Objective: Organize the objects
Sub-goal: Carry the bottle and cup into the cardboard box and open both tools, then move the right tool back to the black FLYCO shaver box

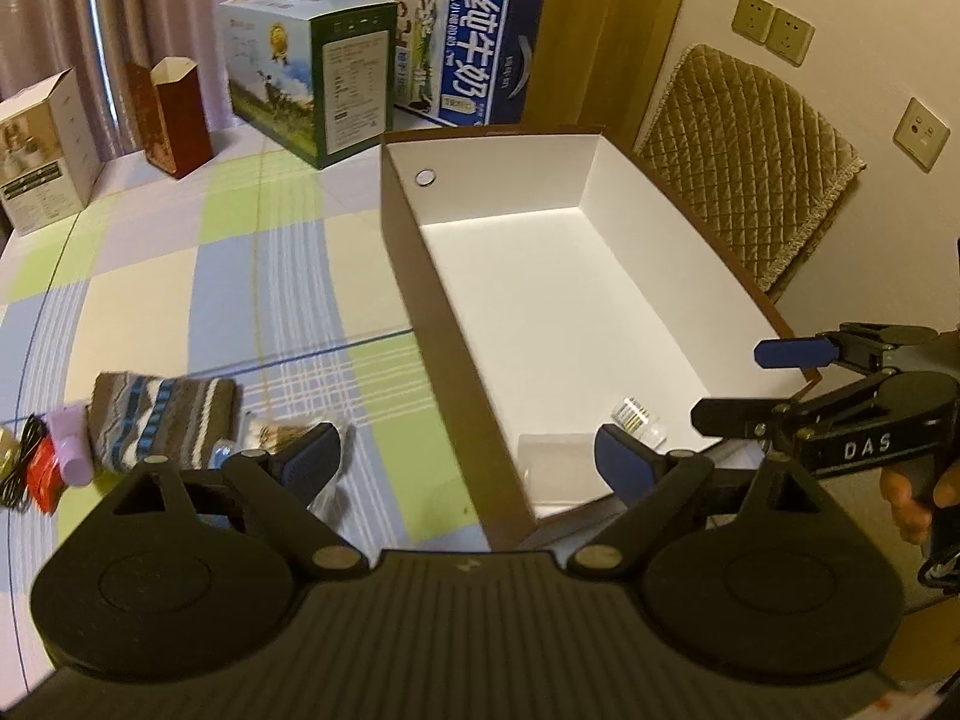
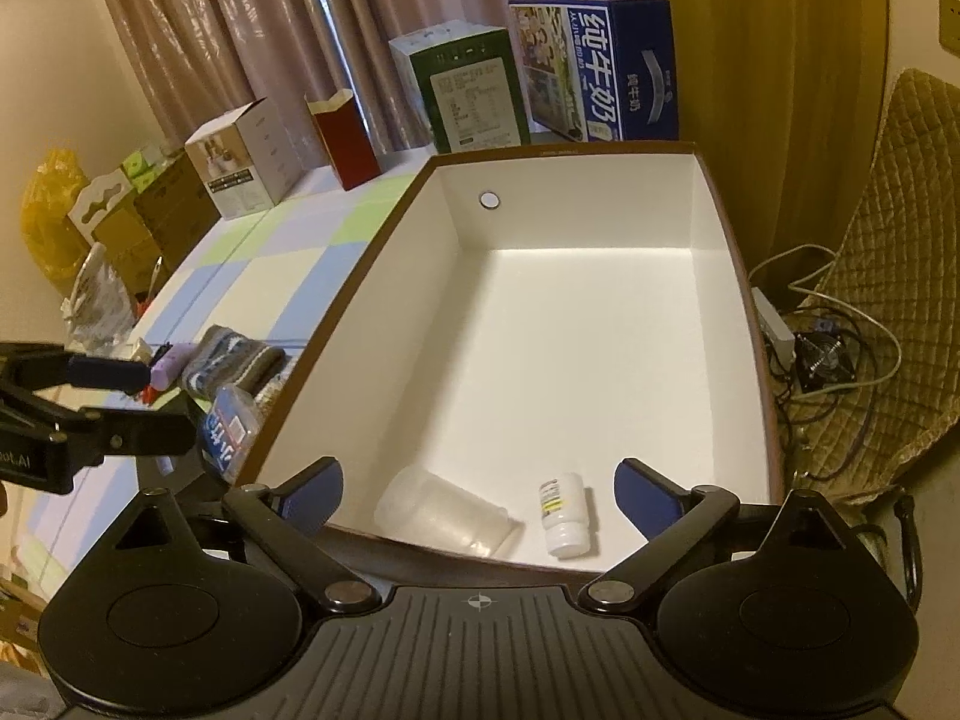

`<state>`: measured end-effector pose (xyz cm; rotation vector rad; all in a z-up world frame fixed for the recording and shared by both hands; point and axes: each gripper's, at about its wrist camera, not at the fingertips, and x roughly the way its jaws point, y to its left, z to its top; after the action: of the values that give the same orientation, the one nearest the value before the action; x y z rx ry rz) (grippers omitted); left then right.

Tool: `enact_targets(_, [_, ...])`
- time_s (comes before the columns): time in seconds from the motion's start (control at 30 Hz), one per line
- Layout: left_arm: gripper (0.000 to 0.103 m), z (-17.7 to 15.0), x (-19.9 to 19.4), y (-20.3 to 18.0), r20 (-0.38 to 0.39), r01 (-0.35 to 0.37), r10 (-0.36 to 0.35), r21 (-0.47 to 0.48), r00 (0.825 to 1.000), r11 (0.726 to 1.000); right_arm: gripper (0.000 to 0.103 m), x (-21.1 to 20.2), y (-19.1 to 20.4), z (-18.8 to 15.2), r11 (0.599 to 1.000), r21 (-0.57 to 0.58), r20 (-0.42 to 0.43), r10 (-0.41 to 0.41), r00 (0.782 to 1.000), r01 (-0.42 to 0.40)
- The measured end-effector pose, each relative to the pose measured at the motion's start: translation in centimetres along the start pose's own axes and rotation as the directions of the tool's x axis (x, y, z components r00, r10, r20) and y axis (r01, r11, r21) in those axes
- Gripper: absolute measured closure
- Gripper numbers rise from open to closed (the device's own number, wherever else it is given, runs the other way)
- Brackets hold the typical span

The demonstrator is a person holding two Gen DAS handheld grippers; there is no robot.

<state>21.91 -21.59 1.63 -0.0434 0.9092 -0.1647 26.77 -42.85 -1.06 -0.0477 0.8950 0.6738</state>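
Note:
A large open box (image 1: 414, 276), white inside and brown outside, stands on the checked table; it also shows in the right wrist view (image 2: 600, 324). A clear plastic cup (image 2: 441, 513) and a small white bottle (image 2: 563, 516) lie on their sides at its near end. My right gripper (image 2: 479, 495) is open and empty just above them; it also shows in the left wrist view (image 1: 729, 384). My left gripper (image 1: 465, 459) is open and empty over the box's near left wall. Left of the box lie a striped sock (image 1: 159, 420), a purple tube (image 1: 71, 447), a blue packet (image 2: 231, 426) and small items.
Cartons stand along the table's far edge: a blue milk box (image 1: 456, 48), a green box (image 1: 306, 72), a red open carton (image 1: 174, 114) and a white box (image 1: 42, 150). A quilted chair (image 1: 750, 162) stands right of the box. Cables and a power strip (image 2: 774, 315) lie on the floor.

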Motion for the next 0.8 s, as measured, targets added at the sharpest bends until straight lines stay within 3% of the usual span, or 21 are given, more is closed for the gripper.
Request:
enact_targets(0.37, [0.013, -3.6, -1.6, 4.4, -0.031, -0.020, 0.019, -0.034, 0.999, 0.999, 0.008, -0.1, 5.0, -1.5, 0.999, 0.038, 0.043, -0.002, 0.999, 0.000])
enact_targets(0.73, [0.011, -6.8, -3.6, 10.1, -0.051, -0.066, 0.062, -0.073, 0.997, 0.995, 0.009, 1.0, 12.4, -1.9, 0.997, -0.011, 0.075, 0.078, 0.994, -0.078])
enact_targets(0.8, [0.011, -7.3, -3.8, 11.0, -0.055, -0.080, 0.076, -0.079, 0.996, 0.994, 0.016, 1.4, 13.9, -2.1, 0.995, -0.041, 0.079, 0.094, 0.992, -0.091])
